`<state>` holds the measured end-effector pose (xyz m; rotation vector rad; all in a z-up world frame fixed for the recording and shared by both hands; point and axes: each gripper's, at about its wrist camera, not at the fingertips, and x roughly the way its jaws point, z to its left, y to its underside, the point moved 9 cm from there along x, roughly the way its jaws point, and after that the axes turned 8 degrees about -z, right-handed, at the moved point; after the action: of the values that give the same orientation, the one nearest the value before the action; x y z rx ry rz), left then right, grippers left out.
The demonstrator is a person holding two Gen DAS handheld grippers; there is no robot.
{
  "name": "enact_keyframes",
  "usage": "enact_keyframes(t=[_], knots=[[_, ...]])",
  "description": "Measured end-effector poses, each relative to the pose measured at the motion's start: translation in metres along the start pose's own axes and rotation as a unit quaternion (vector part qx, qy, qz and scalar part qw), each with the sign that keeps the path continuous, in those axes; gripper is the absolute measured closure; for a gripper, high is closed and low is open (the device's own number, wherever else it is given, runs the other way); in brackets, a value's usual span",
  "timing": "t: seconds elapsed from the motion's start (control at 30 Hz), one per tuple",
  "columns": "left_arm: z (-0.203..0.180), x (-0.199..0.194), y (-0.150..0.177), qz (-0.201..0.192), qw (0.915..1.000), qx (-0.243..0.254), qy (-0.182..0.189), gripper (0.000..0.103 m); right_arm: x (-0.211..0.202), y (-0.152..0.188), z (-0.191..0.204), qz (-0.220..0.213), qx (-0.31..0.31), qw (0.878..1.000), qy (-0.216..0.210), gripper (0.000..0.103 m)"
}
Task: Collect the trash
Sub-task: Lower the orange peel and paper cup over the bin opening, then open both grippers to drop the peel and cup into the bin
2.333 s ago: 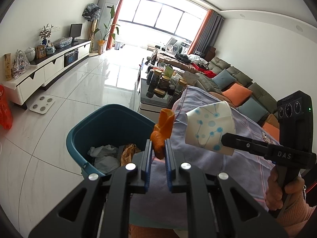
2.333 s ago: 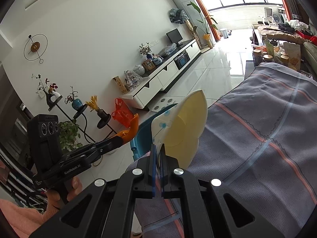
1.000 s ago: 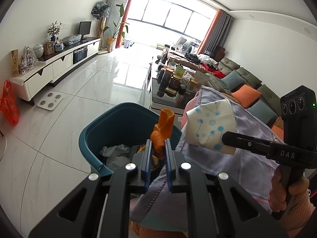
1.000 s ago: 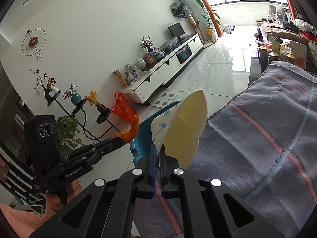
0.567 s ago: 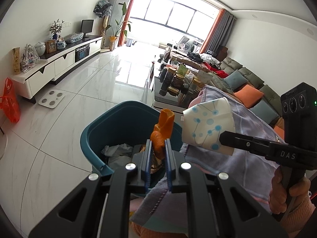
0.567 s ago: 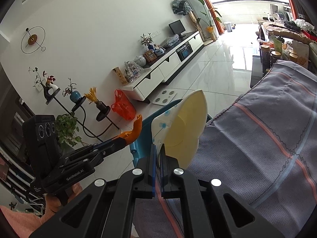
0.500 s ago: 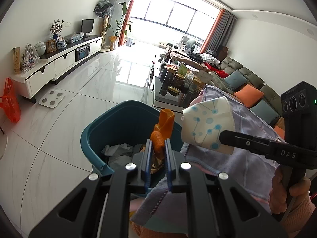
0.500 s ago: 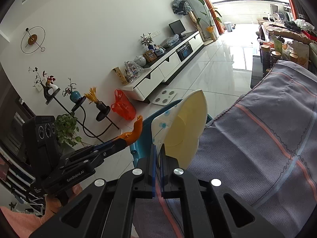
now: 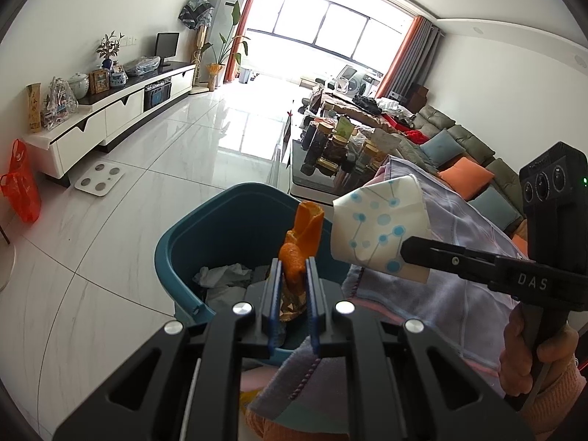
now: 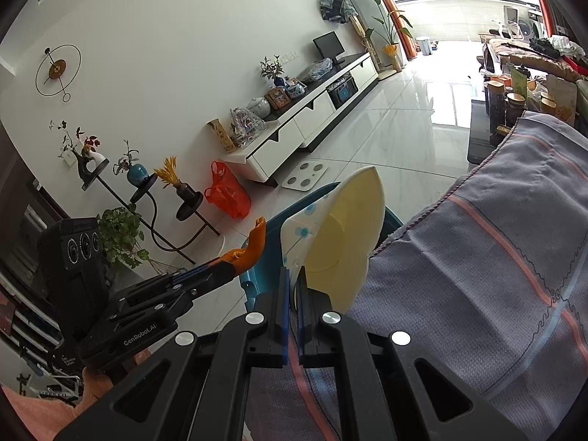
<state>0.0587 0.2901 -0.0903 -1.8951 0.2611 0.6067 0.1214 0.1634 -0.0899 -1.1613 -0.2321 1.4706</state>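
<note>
My left gripper [image 9: 294, 272] is shut on a curled orange peel [image 9: 303, 237] and holds it above the teal trash bin [image 9: 191, 235], which holds crumpled paper and wrappers. My right gripper [image 10: 293, 275] is shut on the rim of a crushed paper cup [image 10: 338, 228], white with blue dots outside and yellow inside. The cup [image 9: 382, 228] hangs just right of the bin's rim in the left wrist view. The left gripper with the peel [image 10: 251, 248] shows at the left of the right wrist view.
A grey striped cloth [image 10: 496, 275] covers the table to the right of the bin. Jars stand on a glass coffee table [image 9: 330, 150] behind it. A white TV cabinet [image 9: 110, 117], a floor scale [image 9: 99, 178] and an orange bag [image 9: 22, 183] are at the left.
Both grippers have drifted left toward the bin, each still holding its item. The peel now hangs over the bin's opening and the cup nearer its rim.
</note>
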Motion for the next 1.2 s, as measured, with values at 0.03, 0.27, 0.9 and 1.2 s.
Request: enact_keyframes(t=[0.03, 0.27, 0.9, 1.2], knots=[[-0.001, 0.001, 0.0, 0.0, 1.0, 0.001, 0.0, 0.089, 0.0, 0.0, 0.0, 0.0, 0.0, 1.0, 0.0, 0.099], [0.004, 0.004, 0.002, 0.001, 1.0, 0.001, -0.004, 0.089, 0.006, 0.0, -0.002, 0.007, -0.001, 1.0, 0.002, 0.099], [0.011, 0.018, 0.006, 0.011, 0.9998, -0.004, -0.017, 0.089, 0.028, 0.0, -0.008, 0.028, -0.005, 1.0, 0.013, 0.099], [0.016, 0.033, 0.012, 0.027, 0.9993, -0.011, -0.025, 0.089, 0.046, -0.001, -0.01, 0.047, -0.002, 0.999, 0.026, 0.099]])
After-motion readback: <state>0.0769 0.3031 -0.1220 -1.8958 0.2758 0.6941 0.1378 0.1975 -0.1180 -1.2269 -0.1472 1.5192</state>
